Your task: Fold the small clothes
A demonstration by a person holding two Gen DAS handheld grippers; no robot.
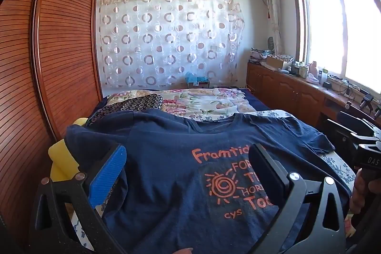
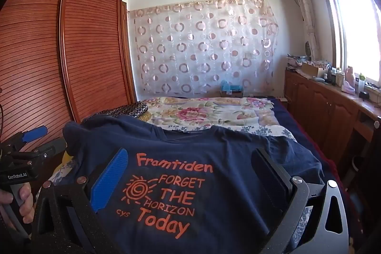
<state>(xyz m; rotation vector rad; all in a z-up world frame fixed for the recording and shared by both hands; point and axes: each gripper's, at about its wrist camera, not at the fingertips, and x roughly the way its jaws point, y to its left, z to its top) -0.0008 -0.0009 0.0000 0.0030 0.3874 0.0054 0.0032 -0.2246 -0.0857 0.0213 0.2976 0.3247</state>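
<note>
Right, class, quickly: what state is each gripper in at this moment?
Left gripper: open, holding nothing, above the navy T-shirt.
Right gripper: open, holding nothing, above the same shirt.

A louvred wooden wardrobe (image 2: 59, 51) stood left. A circle-patterned curtain (image 1: 166, 39) hung far, above a floral quilt (image 2: 209, 111).

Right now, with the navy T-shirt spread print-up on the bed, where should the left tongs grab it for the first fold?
Probably the left sleeve of the T-shirt. It lies flat and spread outward near the wardrobe, so its outer edge is exposed. Bring the left tongs, now open, in low from that side and pinch the edge.
</note>
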